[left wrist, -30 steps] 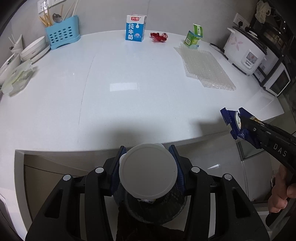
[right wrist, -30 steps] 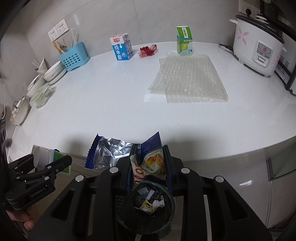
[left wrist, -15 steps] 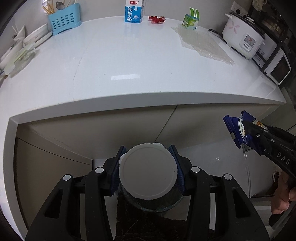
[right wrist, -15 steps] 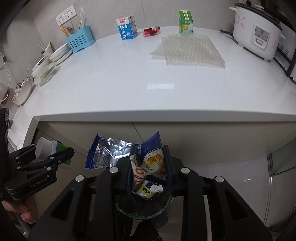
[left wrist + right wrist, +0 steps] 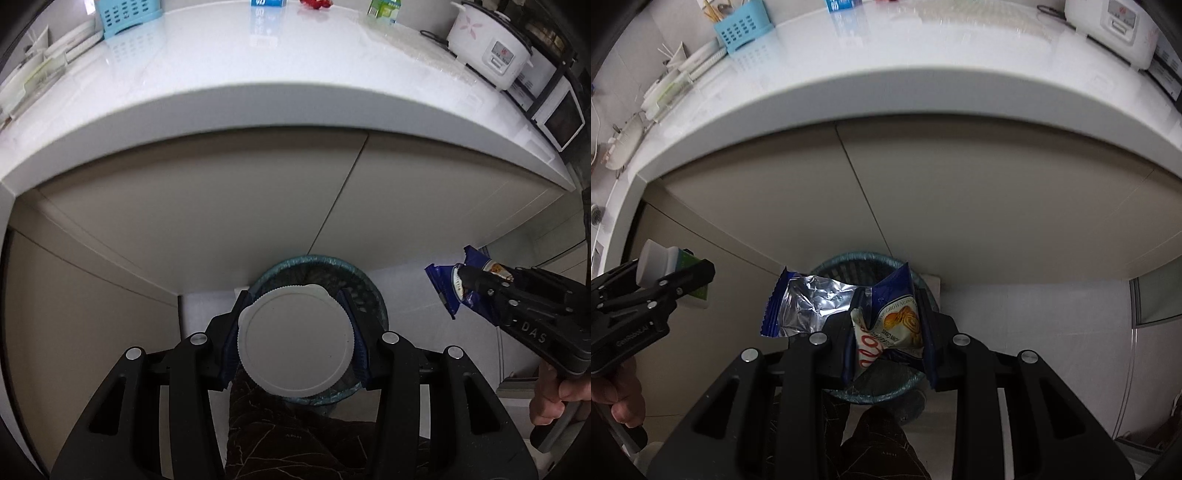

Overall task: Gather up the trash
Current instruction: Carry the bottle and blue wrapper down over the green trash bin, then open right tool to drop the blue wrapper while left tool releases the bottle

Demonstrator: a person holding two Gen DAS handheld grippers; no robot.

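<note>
Below the counter edge, the left gripper (image 5: 295, 341) pinches a white-capped bottle (image 5: 294, 341) between its blue pads directly over the bin (image 5: 373, 295). The cap hides most of the bin's opening, and the bottle's body shows only in the right wrist view, where a green label is partly visible. The right gripper (image 5: 888, 332) clamps a crumpled blue snack wrapper (image 5: 897, 321), its foil lining (image 5: 809, 306) spilling out to the left, above the same bin. The bin's contents cannot be made out. The bin stands on a pale floor against beige cabinet doors (image 5: 221, 229) under the white countertop (image 5: 258, 74). A rice cooker (image 5: 487, 51) and blue utensil basket (image 5: 125, 14) sit at the far edge, cropped. Both grippers hang well apart, with open space between them.
</note>
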